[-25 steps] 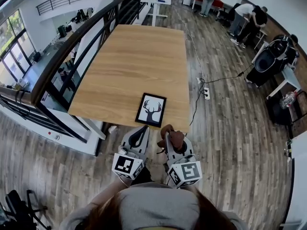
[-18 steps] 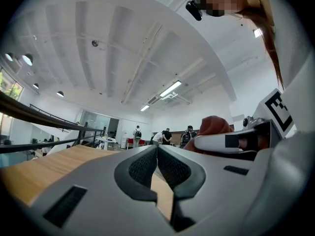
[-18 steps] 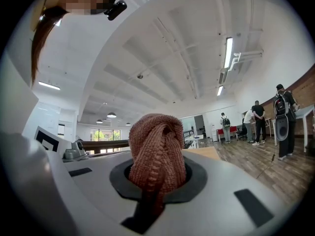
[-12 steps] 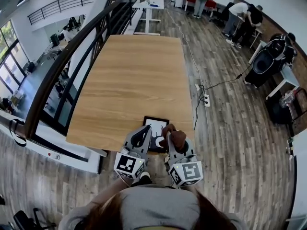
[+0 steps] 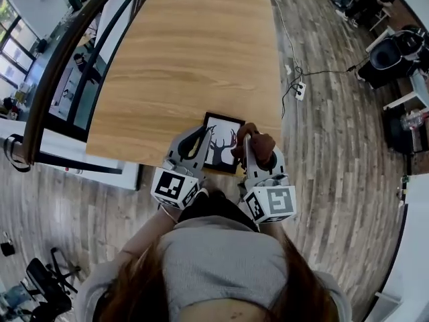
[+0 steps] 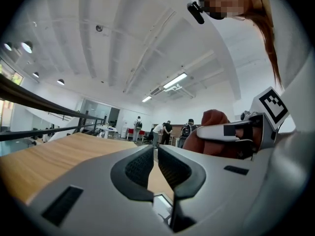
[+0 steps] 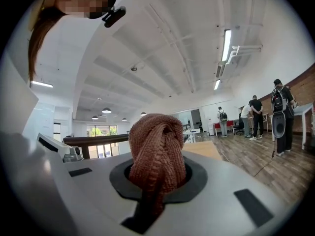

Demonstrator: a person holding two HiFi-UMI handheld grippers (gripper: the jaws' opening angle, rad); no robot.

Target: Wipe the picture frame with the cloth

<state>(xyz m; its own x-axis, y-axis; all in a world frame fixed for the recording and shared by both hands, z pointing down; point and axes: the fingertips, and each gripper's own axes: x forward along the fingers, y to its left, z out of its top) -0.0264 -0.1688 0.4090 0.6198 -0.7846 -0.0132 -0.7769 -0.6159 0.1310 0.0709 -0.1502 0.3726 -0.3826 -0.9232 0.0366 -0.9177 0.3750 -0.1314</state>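
A black picture frame (image 5: 221, 143) with a deer print lies flat near the front edge of the wooden table (image 5: 188, 59). My left gripper (image 5: 199, 134) is shut with nothing between its jaws and hangs over the frame's left side; in the left gripper view its tips (image 6: 154, 154) meet. My right gripper (image 5: 247, 143) is shut on a bunched reddish-brown cloth (image 5: 257, 143) over the frame's right edge. The cloth (image 7: 157, 151) fills the right gripper view between the jaws. From the left gripper view the cloth (image 6: 209, 129) shows at the right.
A railing (image 5: 60, 66) runs along the table's left side with a drop beyond it. A power strip and cable (image 5: 298, 86) lie on the wood floor to the right. Several people (image 7: 256, 117) stand far off. An office chair (image 5: 40, 294) is at lower left.
Both grippers have moved forward from off the table's front edge to over the picture frame. The cloth stays held in the right gripper.
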